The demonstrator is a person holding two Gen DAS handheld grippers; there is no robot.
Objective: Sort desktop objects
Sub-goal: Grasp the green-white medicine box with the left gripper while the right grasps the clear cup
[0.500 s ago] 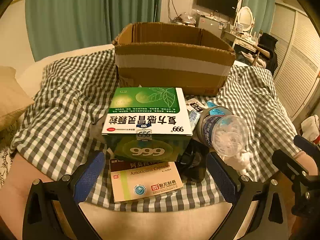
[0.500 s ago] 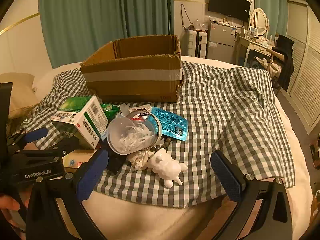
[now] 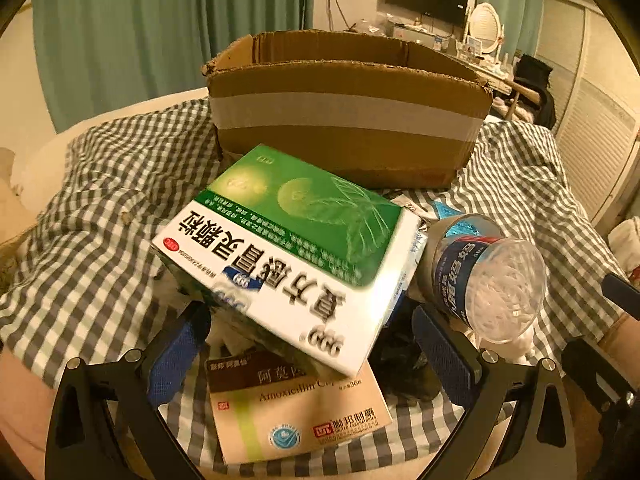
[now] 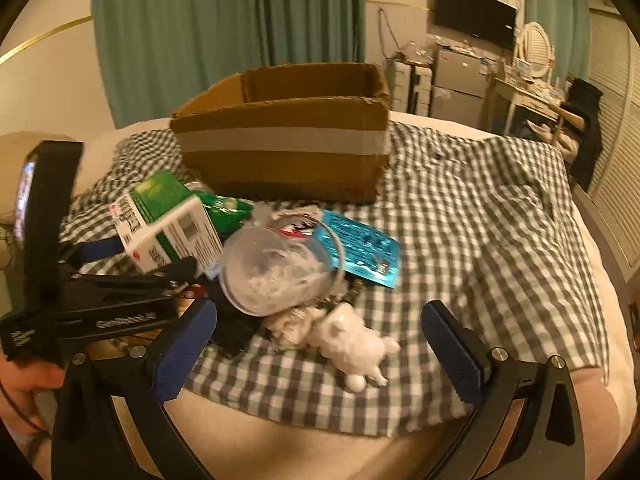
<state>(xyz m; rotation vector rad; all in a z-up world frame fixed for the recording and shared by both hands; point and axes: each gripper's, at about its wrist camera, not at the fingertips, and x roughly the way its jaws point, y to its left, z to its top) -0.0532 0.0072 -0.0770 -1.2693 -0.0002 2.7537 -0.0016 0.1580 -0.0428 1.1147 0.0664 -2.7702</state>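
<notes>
Both claws stand with their jaws wide apart and nothing clamped. From where I watch, the left claw (image 3: 310,348) noses down into the heap, and the green-and-white medicine box (image 3: 292,248) sits tilted just ahead of it, its near end between the blue pads, though I cannot tell whether they touch it. The right claw (image 4: 316,344) hangs over the near edge of the heap, with the white figurine (image 4: 356,346) lying on its side between its fingers and apart from both.

The sorting looks barely begun. The cardboard box (image 4: 284,148) stands open beyond the heap, farther from both claws, and I can see nothing inside it from this low angle, while every item lies loose on the checked cloth (image 4: 480,248) spread over the bed.

Under the medicine box, closest to the left claw, lies a beige amoxicillin packet (image 3: 296,412). To the right of that claw a clear tub of white bits (image 3: 484,276) lies tipped over, its mouth facing the claws. Past the tub sits a blue blister pack (image 4: 360,246).

The crowding is the trouble: the medicine box rests on the packet and leans near the tub, so lifting it may drag or roll its neighbours. The two claws are also close, the left one's black frame pushing into the right one's reach.
</notes>
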